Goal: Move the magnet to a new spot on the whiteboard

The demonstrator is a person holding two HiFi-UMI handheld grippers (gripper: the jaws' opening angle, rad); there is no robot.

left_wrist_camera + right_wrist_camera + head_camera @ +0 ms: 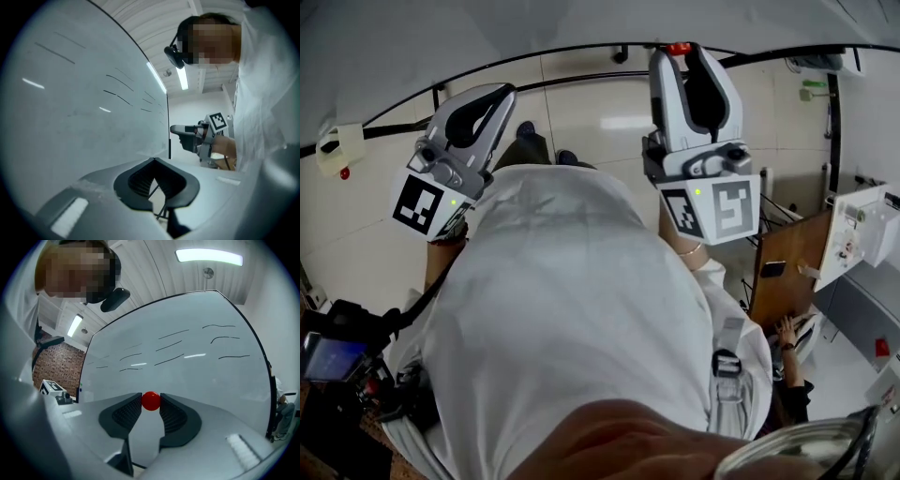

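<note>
A small red round magnet [151,401] sits pinched between the dark pads of my right gripper [151,406], which is shut on it right in front of the whiteboard [197,371]. In the head view the magnet [679,48] shows at the right gripper's [681,58] tip, at the whiteboard's [487,37] lower edge. My left gripper [506,92] is held up to the left, close to the board. Its pads meet at the tip with nothing between them [154,161]. From the left gripper view the right gripper [172,130] points at the whiteboard [70,93].
Thin black pen strokes [220,339] cross the upper board. A brown desk [787,262] and a white device [862,234] stand to the right, with another person's hand [787,330] below them. A dark camera rig [337,352] is at lower left.
</note>
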